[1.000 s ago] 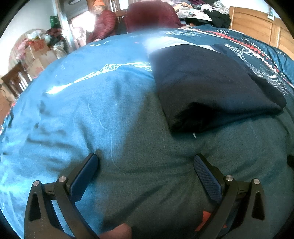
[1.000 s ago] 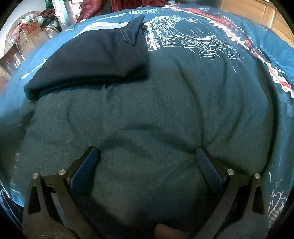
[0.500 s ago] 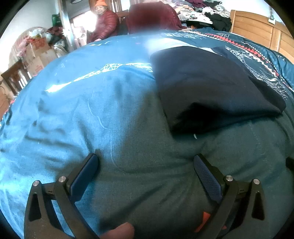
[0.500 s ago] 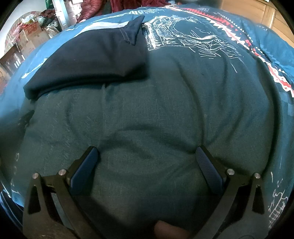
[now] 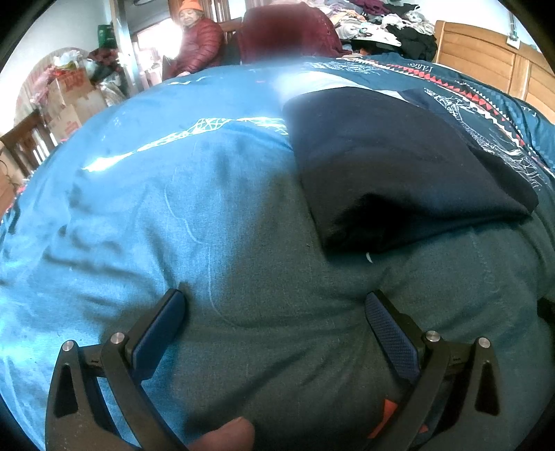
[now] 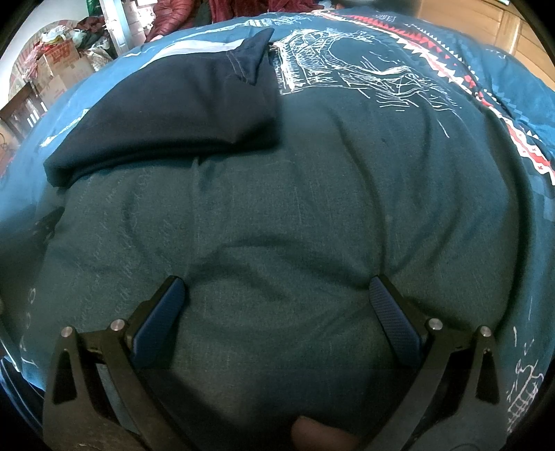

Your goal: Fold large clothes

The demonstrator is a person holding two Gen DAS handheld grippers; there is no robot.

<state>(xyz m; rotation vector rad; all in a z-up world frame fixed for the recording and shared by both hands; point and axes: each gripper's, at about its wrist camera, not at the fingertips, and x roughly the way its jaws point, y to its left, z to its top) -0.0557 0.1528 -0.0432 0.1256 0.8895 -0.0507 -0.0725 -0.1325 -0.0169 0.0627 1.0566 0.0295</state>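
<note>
Left gripper (image 5: 275,305): jaws spread wide, nothing between them; blue-padded fingertips (image 5: 163,321) low over the teal bedcover (image 5: 145,194), contact with the cloth not certain. A fingertip of the holding hand shows at the bottom edge.

Right gripper (image 6: 277,293): jaws likewise spread wide and empty; both pads (image 6: 392,312) appear to press into the bedcover (image 6: 347,194), which puckers in folds between them.

Folded dark navy garment (image 5: 392,166): lies flat on the bed, ahead and to the right of the left gripper, apart from it. In the right wrist view the same garment (image 6: 173,114) lies ahead and to the left, one stitched corner (image 6: 253,59) standing up at its far edge.

Bedcover pattern: white line drawing (image 6: 364,73) and red-and-white zigzag band (image 6: 485,90), beyond the garment.

Background: seated person in a red jacket (image 5: 199,47); cardboard boxes (image 5: 69,100); heap of clothes (image 5: 388,19); wooden headboard (image 5: 485,66).
</note>
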